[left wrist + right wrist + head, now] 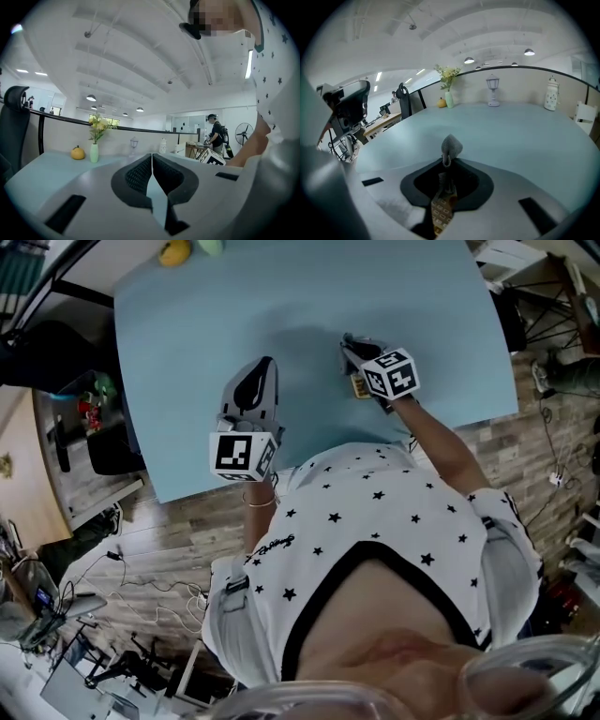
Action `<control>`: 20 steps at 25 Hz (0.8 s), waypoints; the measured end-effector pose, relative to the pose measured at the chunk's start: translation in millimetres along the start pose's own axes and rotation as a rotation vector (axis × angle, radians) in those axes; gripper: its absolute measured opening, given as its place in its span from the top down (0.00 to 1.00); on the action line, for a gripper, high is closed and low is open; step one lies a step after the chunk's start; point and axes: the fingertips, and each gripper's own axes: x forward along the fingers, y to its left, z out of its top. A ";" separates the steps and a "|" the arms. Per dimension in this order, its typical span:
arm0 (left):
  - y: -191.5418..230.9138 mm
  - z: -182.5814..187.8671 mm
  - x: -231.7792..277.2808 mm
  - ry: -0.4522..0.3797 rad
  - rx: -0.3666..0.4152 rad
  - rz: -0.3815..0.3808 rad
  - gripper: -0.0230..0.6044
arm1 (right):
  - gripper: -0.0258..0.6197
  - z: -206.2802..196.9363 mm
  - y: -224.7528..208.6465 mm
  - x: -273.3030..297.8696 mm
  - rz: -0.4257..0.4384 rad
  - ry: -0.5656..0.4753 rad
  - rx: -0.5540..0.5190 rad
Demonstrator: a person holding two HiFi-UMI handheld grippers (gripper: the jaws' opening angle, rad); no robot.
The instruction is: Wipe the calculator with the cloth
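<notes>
Nearest, the right gripper's (446, 161) fingers pinch the grey cloth (452, 145), a tuft poking past their tips. The calculator (440, 213) shows just beneath them on the blue desk (511, 131). The left gripper's (151, 159) fingers are pressed together on nothing. Far back on the desk, a pale vase (448, 99) holds yellow flowers (447, 72).

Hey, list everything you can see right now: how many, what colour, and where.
table: one, light blue, under everything
cloth: one, grey, pinched in the right claw
calculator: one, golden-brown, beneath the right claw
vase: one, pale green, holding flowers, far table edge
fruit: one, orange, beside the vase
lantern: one, white, far edge
jar: one, white, far edge
left claw: grey, shut, empty
right claw: grey, shut on the cloth
</notes>
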 end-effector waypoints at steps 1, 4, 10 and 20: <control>0.4 0.9 0.5 -0.004 -0.001 0.000 0.91 | 0.88 -0.1 -1.7 0.0 -0.004 0.002 -0.004; 0.3 -0.7 -2.9 -0.009 -0.014 0.005 0.91 | 0.88 0.1 -4.4 -1.6 -0.014 0.006 -0.012; 0.9 -6.4 -7.0 0.004 -0.032 0.022 0.91 | 0.88 -2.0 -14.5 -7.5 -0.038 0.001 0.010; -4.3 -5.4 -4.6 0.005 -0.024 0.000 0.91 | 0.88 -6.1 -44.1 -21.4 -0.117 -0.012 0.038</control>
